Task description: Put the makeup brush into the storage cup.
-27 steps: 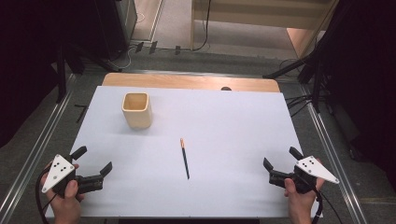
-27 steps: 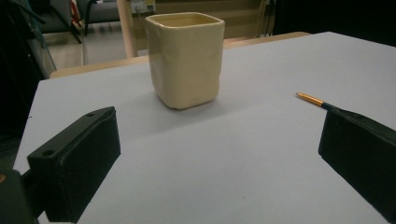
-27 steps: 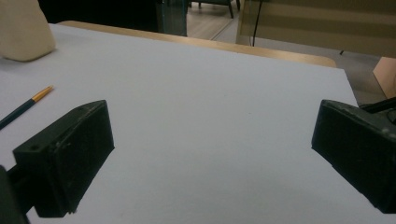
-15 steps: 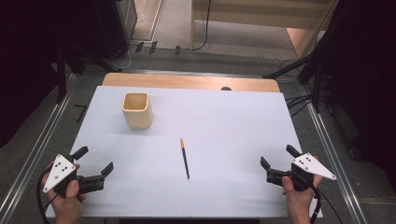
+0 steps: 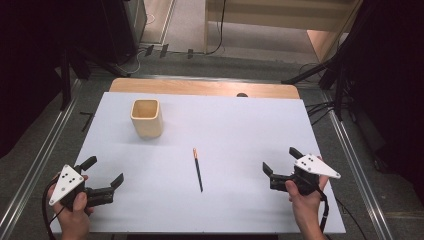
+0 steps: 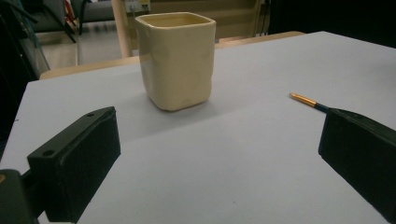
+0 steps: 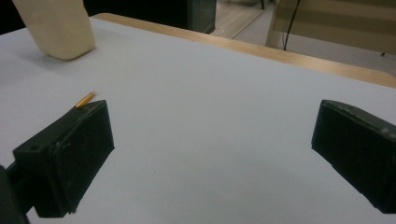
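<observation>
Left gripper [image 5: 104, 173] at bench [image 5: 240, 120] near-left corner, jaws wide apart, nothing between them. Cream cup [image 5: 146, 118] upright farther back, beyond left gripper. Pencil [image 5: 198, 169] flat on bench mid-front, between both grippers, well apart from each, orange tip pointing away from person. Right gripper [image 5: 280, 161] near right front edge, jaws spread wide, empty, aimed toward pencil.

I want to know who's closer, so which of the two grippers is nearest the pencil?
The right gripper: its jaws sit closer to the pencil than the left gripper, which is farther off at the table's other side.
</observation>
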The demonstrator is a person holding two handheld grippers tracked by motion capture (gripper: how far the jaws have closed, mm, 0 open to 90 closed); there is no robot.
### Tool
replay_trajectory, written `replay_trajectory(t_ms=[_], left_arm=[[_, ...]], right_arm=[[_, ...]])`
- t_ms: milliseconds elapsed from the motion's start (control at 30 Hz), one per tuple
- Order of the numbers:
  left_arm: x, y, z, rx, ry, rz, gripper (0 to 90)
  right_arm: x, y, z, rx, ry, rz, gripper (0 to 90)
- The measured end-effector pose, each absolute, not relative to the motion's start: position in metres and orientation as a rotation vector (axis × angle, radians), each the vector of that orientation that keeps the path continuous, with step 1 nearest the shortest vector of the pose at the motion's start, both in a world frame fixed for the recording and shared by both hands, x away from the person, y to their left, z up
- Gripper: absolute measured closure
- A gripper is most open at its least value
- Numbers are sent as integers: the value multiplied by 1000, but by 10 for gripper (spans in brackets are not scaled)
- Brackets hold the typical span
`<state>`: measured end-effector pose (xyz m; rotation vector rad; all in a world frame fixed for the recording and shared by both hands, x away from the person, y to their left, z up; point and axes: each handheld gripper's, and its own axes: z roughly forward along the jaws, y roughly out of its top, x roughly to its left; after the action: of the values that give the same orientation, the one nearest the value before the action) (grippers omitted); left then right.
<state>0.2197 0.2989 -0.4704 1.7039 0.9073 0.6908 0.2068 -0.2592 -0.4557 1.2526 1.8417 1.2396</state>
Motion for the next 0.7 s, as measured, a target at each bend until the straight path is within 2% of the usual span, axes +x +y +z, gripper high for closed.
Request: replay_trajectory(t_ms=[700], left_arm=[[219,299,-470,1701,899,690,0]], right_arm=[[248,-180,-445,1156,2025,1252,0]])
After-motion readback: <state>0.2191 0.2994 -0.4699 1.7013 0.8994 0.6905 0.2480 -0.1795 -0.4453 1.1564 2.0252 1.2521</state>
